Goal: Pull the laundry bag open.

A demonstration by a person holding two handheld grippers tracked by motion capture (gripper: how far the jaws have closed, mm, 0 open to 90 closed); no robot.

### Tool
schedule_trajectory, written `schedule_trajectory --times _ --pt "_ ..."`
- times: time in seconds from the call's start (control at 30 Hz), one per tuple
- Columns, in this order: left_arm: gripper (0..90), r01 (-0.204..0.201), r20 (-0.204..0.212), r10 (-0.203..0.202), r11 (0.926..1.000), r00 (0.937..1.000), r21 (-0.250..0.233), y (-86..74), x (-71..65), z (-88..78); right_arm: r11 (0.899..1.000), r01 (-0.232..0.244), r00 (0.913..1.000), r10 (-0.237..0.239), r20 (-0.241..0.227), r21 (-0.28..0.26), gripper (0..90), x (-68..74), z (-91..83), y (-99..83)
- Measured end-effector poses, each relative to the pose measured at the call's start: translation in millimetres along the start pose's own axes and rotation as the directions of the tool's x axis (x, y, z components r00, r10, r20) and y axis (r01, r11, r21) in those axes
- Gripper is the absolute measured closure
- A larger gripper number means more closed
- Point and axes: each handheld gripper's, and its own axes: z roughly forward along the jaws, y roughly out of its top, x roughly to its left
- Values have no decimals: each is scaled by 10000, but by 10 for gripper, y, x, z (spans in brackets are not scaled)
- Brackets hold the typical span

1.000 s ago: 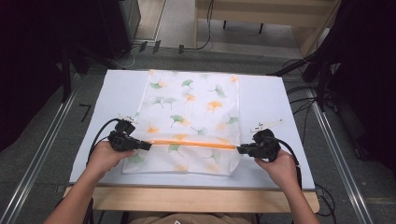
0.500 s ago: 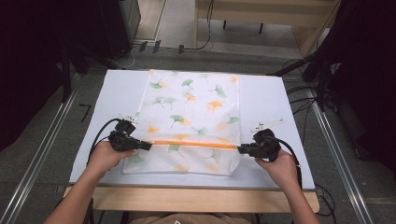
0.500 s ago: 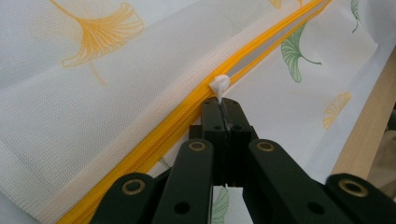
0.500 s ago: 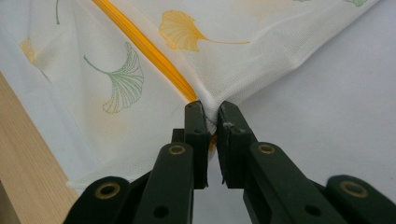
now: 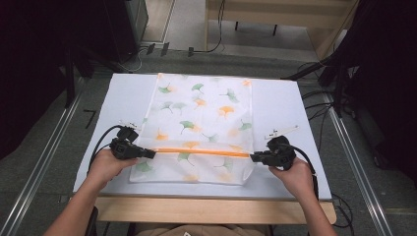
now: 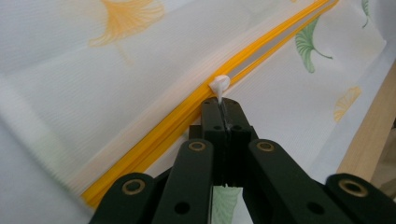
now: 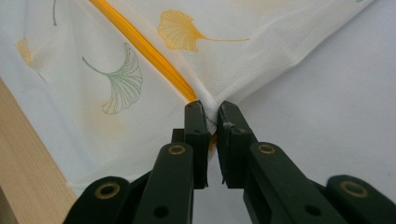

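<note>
Here the left gripper (image 6: 219, 105) has its jaws pinched on the white zip pull (image 6: 219, 85); the right gripper (image 7: 211, 116) clamps the mesh bag (image 5: 206, 113) at the orange zip's (image 5: 201, 152) right end.

White ginkgo-print mesh bag (image 5: 201, 128), orange zipper (image 5: 201, 151), flat on table

Overhead view, two close views, share zipper (image 5: 201, 151).

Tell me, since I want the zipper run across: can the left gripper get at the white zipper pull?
Yes, apparently: the left gripper is shut on the white zipper pull.
</note>
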Motion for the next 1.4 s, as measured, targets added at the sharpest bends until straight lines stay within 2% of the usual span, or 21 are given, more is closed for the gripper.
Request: schedule_trajectory --times 0.1,0.2,1.03,1.4 --pt "900 184 -199 -186 9998 9996 -116 -53 62 -72 10000 37 10000 -37 47 11 851 -5 5 -1" --pt "900 289 -186 -292 9994 9994 -165 -87 100 -105 10000 12 10000 -13 71 57 851 2 6 2" --pt "900 385 -22 -385 9989 9993 -281 -84 106 -116 10000 -17 10000 16 87 79 851 -8 13 6" --pt "900 477 -193 -481 9986 9987 -210 -121 155 -153 10000 15 10000 -15 40 74 850 -9 8 7"
